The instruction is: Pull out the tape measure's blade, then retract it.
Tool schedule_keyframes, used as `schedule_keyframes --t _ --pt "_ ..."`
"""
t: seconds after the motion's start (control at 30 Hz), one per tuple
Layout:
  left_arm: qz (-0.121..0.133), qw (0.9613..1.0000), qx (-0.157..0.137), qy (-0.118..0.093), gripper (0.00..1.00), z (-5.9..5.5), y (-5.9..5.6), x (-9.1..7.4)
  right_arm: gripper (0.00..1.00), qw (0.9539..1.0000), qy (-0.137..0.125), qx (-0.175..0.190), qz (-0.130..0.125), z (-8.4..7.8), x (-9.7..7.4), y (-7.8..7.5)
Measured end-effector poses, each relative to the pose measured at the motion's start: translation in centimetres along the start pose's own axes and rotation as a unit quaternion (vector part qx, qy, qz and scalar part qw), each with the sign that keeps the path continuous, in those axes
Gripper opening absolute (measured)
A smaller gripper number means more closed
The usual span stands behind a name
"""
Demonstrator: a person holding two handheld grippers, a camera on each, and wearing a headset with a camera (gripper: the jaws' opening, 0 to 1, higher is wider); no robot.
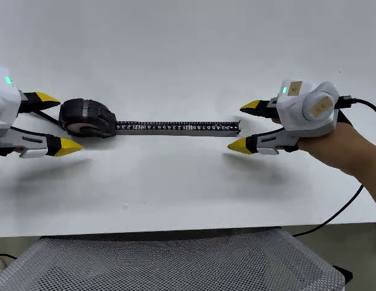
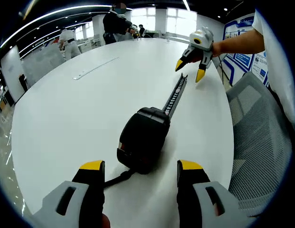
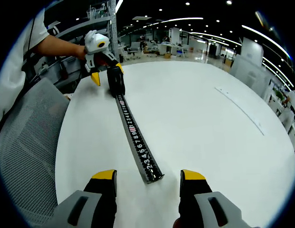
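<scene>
1. Fingers of the left gripper (image 1: 60, 121) are held apart, with the black tape measure (image 1: 88, 118) lying between and just ahead of the yellow tips; no contact with the case can be made out.
2. The right gripper (image 1: 243, 126) is likewise spread wide, and the free end of the blade (image 1: 175, 127) is seen between its tips, not pinched.
3. The blade is drawn out flat along the white table (image 1: 175, 54), running from the case towards the right gripper, with its numbered face turned up.
4. A dark strap (image 2: 119, 178) is trailed from the rear of the case towards the left gripper.
5. The right gripper is held by a hand (image 1: 333, 142), and a black cable (image 1: 333, 215) is led from it over the table edge.
6. A grey mesh chair (image 1: 175, 260) is placed at the near edge of the table.
7. A thin metal strip (image 2: 95, 68) lies well apart from the tape measure, farther across the table.
8. A large hall with ceiling lights, shelving and distant people is shown in the gripper views.
9. The left gripper's body is cut off by the edge of the head view, and the blade's finer markings cannot be read.
</scene>
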State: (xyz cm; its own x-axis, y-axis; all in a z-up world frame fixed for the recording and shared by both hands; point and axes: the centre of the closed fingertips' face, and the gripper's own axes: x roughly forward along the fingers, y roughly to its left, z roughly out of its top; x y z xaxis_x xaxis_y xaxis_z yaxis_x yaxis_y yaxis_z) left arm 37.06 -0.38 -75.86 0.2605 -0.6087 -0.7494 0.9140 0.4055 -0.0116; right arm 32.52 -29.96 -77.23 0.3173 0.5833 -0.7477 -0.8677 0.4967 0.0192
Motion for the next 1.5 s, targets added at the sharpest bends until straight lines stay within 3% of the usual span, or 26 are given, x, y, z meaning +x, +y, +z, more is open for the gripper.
schedule_keyframes --t 0.23,0.63,1.2,1.5 --pt "0.022 0.9991 -0.031 -0.020 0.66 -0.6 -0.9 -1.0 0.60 0.9997 -0.006 0.018 -0.017 -0.1 -0.6 0.5" --pt "0.051 0.9944 -0.082 -0.041 0.71 -1.1 -2.1 -2.2 0.64 0.9986 -0.010 0.039 -0.034 -0.4 -1.7 1.5" --pt "0.074 0.9905 -0.101 -0.057 0.81 -2.1 -3.8 -4.1 0.74 0.9965 -0.017 0.061 -0.055 -1.6 -3.4 3.3" --pt "0.086 0.9856 -0.124 -0.076 0.88 -2.1 -4.5 -4.4 0.82 0.9932 -0.032 0.086 -0.073 -1.8 -4.4 4.1"
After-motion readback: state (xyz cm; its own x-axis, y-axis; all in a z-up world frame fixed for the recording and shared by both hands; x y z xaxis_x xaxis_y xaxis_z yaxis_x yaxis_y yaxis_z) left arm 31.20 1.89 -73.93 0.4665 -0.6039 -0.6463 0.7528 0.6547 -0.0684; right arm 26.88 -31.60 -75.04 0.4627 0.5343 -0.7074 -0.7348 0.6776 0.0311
